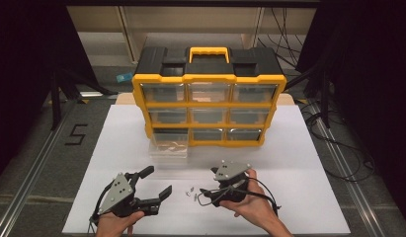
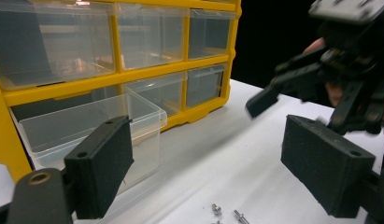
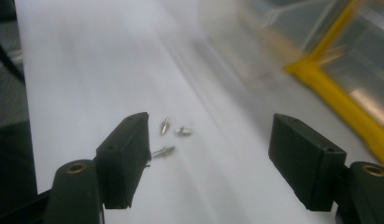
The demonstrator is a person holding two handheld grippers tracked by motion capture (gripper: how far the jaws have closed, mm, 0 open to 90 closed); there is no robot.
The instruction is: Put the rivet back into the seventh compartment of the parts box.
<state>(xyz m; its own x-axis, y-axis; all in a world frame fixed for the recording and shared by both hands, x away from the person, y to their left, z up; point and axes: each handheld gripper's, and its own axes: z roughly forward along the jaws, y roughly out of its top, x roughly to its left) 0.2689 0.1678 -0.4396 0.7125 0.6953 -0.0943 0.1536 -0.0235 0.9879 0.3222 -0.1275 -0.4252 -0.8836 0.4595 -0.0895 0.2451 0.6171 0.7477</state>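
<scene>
I am seeing the small metal screws (image 1: 189, 191) lying loose on the white table (image 1: 299, 197), between the two tools and nearer the right tool (image 1: 206, 193). In the right gripper view the screws (image 3: 170, 135) are sitting just ahead of its left-hand jaw, not between the pads. The right tool's jaws are standing apart with nothing in them. The right hand (image 1: 250, 205) is cradling its tool low over the table, jaws pointing left toward the screws. The left tool (image 1: 158, 183) is standing spread wide and gripping nothing, aimed forward and right, with the left hand (image 1: 114, 224) behind it. A clear drawer (image 1: 168, 148) is standing pulled out from the yellow organizer (image 1: 208, 79), well beyond the screws.
</scene>
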